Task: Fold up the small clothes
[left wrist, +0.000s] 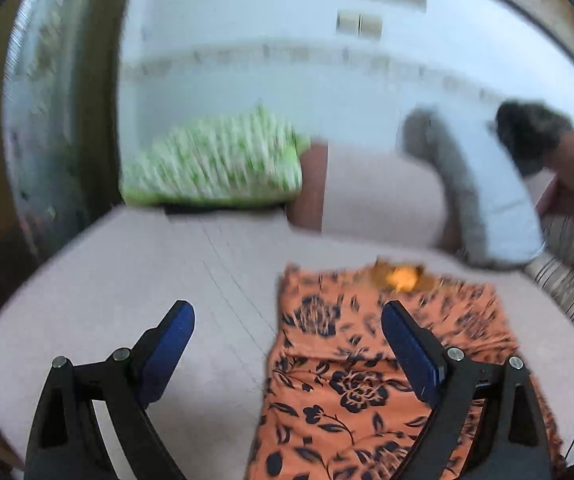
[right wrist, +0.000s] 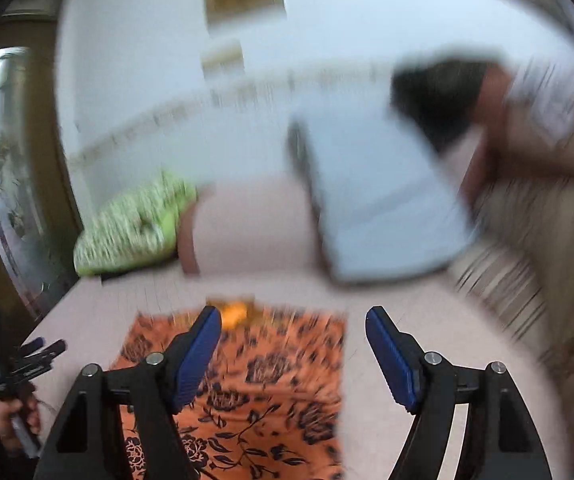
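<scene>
Both tongs, left tongs [left wrist: 287, 336] and right tongs [right wrist: 293, 340], are gaping wide, gripping nothing, hovering over the orange floral cloth [left wrist: 359, 392] lying folded on the bed [left wrist: 127, 280].

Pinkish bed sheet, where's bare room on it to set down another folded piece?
The pinkish bed sheet lies bare between the orange cloth with dark flowers and the green-and-white patterned pillow. A narrower bare strip borders the cloth's other side. Toward the light blue pillow and striped fabric it's crowded.
</scene>
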Demonstrator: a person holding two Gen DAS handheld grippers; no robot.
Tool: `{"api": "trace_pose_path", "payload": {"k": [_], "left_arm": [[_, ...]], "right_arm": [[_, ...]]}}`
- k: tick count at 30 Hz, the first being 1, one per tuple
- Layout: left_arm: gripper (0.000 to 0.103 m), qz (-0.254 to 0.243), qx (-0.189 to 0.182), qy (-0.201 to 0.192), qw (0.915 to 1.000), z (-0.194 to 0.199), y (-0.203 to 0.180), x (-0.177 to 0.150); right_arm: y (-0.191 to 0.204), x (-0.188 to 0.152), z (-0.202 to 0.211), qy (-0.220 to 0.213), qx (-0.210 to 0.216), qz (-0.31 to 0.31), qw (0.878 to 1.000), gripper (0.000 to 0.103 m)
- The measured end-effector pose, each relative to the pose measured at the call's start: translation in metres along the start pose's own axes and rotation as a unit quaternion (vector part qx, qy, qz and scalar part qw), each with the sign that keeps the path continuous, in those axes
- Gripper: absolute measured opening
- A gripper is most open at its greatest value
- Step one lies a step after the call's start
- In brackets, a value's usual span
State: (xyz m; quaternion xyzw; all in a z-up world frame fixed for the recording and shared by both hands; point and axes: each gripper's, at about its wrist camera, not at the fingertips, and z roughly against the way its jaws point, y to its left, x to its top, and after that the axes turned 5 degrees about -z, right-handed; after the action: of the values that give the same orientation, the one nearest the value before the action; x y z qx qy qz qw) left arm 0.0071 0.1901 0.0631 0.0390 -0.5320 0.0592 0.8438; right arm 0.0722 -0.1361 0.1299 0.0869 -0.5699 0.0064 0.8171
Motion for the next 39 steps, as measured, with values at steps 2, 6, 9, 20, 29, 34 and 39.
{"api": "trace_pose_path", "payload": {"k": [2, 6, 9, 20, 29, 34, 39], "left_arm": [[0.095, 0.011, 0.007, -0.046, 0.9988, 0.056, 0.006, 0.007], [0.097, 0.039, 0.028, -0.114, 0.9924, 0.134, 0.019, 0.011], [0.101, 0.062, 0.039, -0.136, 0.9880, 0.171, 0.026, 0.008], [0.101, 0.101, 0.070, 0.019, 0.9922, 0.148, 0.047, -0.082], [0.101, 0.101, 0.047, 0.105, 0.9882, 0.116, 0.036, -0.125], [0.101, 0.127, 0.025, 0.168, 0.9772, 0.084, 0.043, -0.147], [0.100, 0.175, 0.024, 0.209, 0.9617, 0.064, 0.060, -0.168]], "right_arm": [[0.003, 0.010, 0.065, -0.067, -0.015, 0.011, 0.998, 0.081], [0.014, 0.021, 0.175, -0.188, -0.042, 0.029, 0.981, 0.089], [0.023, 0.020, 0.225, -0.221, -0.045, 0.037, 0.973, 0.090], [0.000, -0.098, 0.196, -0.047, -0.032, -0.070, 0.996, 0.095], [0.009, -0.190, 0.123, 0.146, -0.039, -0.014, 0.988, 0.095], [-0.015, -0.218, 0.071, 0.233, -0.001, -0.081, 0.969, 0.086], [-0.037, -0.226, 0.021, 0.299, -0.003, -0.123, 0.946, 0.065]]}}
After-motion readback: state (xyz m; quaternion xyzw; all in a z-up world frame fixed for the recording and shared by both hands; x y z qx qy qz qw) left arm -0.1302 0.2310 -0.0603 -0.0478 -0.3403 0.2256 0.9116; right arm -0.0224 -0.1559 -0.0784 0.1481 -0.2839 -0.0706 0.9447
